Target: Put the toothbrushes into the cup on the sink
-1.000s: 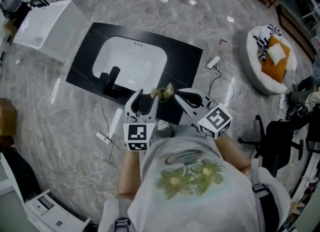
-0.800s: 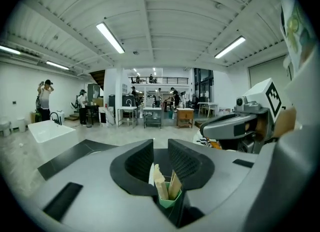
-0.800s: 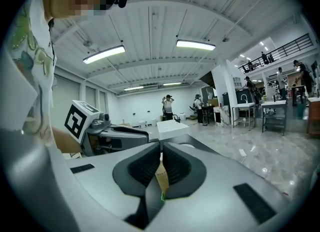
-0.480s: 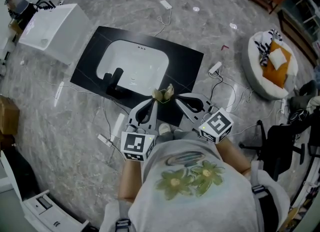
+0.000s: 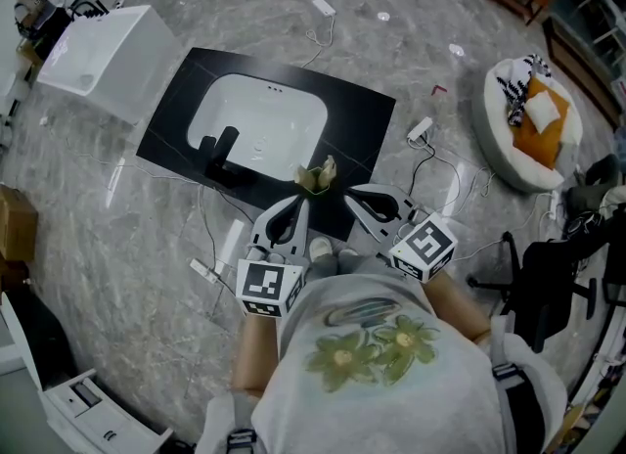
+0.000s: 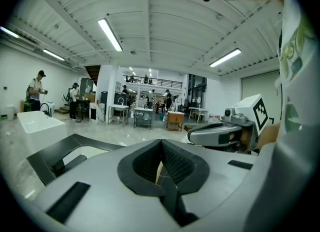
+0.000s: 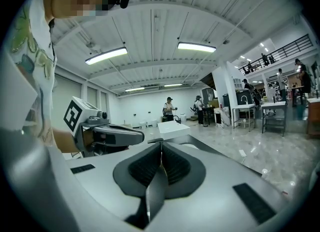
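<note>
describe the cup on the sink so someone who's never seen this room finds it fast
Find the black sink slab lying on the grey marble floor, with a white basin in it. At its edge nearest the person, right of the black faucet, stands the small cup. It is the only pale, greenish thing on the black surface.

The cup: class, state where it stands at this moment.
In the head view, the cup stands on the black counter's near edge, right of the faucet, beside the white basin.
</note>
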`<control>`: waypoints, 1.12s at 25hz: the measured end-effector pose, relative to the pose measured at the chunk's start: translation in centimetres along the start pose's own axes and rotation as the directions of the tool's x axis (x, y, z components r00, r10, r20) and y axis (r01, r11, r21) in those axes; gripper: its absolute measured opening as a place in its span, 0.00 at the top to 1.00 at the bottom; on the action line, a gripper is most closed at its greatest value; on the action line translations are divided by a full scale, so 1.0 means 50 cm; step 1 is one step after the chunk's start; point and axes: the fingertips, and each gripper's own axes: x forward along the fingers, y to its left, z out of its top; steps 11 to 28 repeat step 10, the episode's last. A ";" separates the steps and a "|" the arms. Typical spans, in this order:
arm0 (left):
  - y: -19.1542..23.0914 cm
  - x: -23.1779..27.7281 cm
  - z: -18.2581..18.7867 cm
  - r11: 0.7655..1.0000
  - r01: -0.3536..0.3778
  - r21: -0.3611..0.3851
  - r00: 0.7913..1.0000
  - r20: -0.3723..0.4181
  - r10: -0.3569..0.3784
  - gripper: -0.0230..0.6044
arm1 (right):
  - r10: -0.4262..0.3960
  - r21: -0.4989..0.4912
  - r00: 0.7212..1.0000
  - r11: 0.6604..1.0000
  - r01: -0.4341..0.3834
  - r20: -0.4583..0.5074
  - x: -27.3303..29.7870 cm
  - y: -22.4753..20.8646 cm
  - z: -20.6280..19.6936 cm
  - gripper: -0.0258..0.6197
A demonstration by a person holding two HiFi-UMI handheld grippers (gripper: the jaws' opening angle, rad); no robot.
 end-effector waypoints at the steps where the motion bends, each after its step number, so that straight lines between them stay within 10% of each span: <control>1: -0.003 -0.002 -0.001 1.000 0.000 -0.001 1.000 0.000 0.000 0.93 | 0.002 0.000 1.000 1.000 -0.002 -0.001 -0.003 0.002 -0.001 0.89; 28: -0.027 -0.019 -0.007 1.000 0.012 -0.026 1.000 0.007 -0.012 0.93 | 0.016 -0.006 1.000 1.000 -0.016 0.003 -0.021 0.022 -0.004 0.89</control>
